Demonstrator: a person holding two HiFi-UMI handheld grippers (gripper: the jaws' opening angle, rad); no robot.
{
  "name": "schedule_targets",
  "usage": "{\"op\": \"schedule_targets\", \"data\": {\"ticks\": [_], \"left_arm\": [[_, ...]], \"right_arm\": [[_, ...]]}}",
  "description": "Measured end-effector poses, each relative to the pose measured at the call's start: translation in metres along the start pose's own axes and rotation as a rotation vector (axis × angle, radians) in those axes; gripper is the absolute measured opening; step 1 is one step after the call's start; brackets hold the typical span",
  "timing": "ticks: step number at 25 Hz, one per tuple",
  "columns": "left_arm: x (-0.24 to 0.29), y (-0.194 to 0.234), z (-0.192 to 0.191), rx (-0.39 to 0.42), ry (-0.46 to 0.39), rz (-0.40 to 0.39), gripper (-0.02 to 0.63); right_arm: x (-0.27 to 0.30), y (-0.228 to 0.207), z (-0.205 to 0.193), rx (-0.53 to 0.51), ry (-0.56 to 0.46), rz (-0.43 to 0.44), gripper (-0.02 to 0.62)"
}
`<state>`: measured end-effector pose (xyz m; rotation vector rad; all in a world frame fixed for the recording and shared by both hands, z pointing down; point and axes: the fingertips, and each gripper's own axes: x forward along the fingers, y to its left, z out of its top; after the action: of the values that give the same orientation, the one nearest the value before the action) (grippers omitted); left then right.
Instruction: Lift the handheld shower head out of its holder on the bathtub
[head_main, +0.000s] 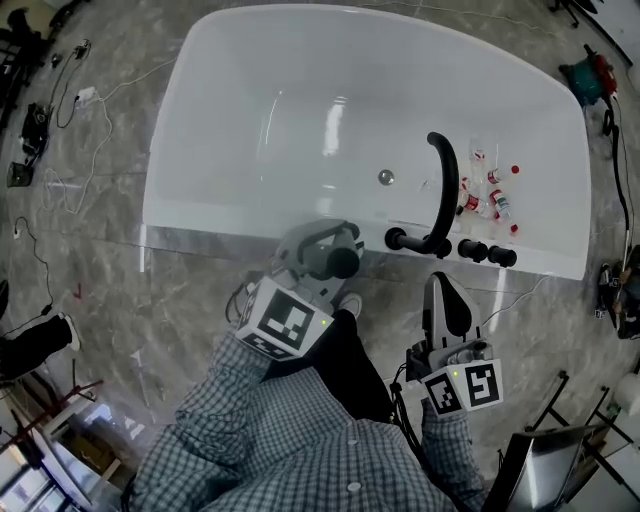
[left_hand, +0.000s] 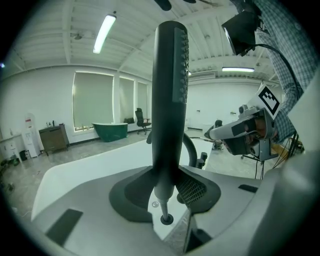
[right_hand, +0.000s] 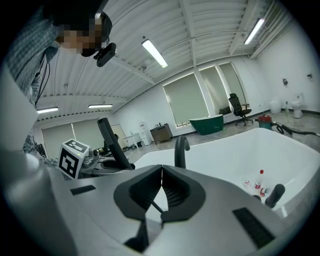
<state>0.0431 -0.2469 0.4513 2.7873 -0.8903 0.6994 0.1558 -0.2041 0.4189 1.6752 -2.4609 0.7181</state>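
Handheld shower head (left_hand: 169, 90) standing straight up, squeezed near its bottom by the left gripper (left_hand: 167, 189), just above its holder (left_hand: 166, 219) on the bathtub (left_hand: 90, 172) edge, with the right gripper (right_hand: 161, 190) pressed closed on nothing, off to the side, farther away.

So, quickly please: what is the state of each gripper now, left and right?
Left gripper: closed on the black shower head.
Right gripper: closed, nothing between its jaws.

Bathtub (head_main: 300, 70) common to all three views
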Motion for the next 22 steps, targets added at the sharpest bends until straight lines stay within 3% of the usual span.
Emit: {"op": "schedule_targets", "data": {"ticks": [10, 22], "left_arm": [[-0.048, -0.003, 0.042, -0.057, -0.04, 0.031, 0.124], [-0.096, -0.017, 0.09, 0.0, -0.081, 0.06, 0.124]], "right_arm": [[-0.024, 0.013, 0.048, -0.06, -0.05, -0.022, 0.015], [-0.049, 0.022, 0.091, -0.074, -0.118, -0.028, 0.015]]}}
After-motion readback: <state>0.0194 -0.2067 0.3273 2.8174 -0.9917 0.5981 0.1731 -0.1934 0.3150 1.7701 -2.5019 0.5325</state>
